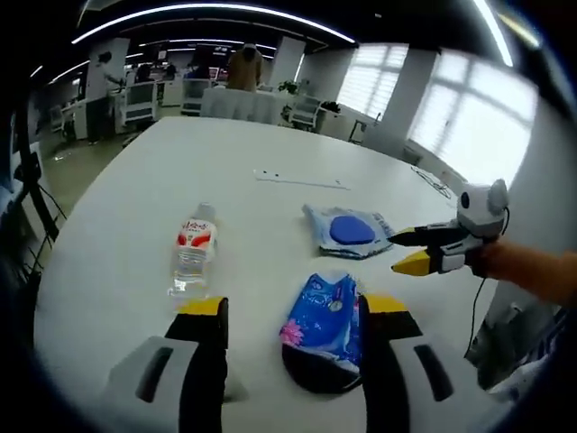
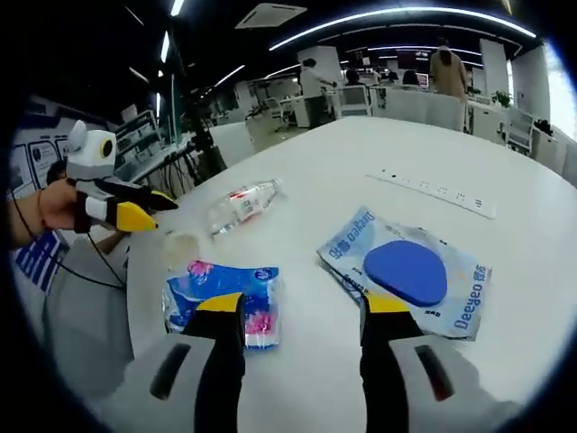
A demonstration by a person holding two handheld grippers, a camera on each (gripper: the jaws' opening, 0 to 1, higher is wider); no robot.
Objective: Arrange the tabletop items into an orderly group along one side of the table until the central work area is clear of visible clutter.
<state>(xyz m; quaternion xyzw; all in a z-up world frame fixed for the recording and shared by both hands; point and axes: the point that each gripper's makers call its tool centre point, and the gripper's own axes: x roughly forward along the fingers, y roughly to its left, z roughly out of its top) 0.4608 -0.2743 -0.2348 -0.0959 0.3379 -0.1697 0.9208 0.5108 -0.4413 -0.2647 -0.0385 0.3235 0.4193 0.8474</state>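
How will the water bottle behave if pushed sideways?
The water bottle lies on its side on the smooth white table, so it probably rolls rather than slides. It looks clear and thin-walled, likely light and a bit slippery to grip.

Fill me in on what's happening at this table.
A person holds a two-jaw gripper in each hand over a white table. Both grippers are open and hold nothing. The left gripper hovers at a blue tissue pack; the right gripper is between that pack and a blue-disc packet. A water bottle lies on its side nearby. The three items are spread out, not yet grouped along a side.
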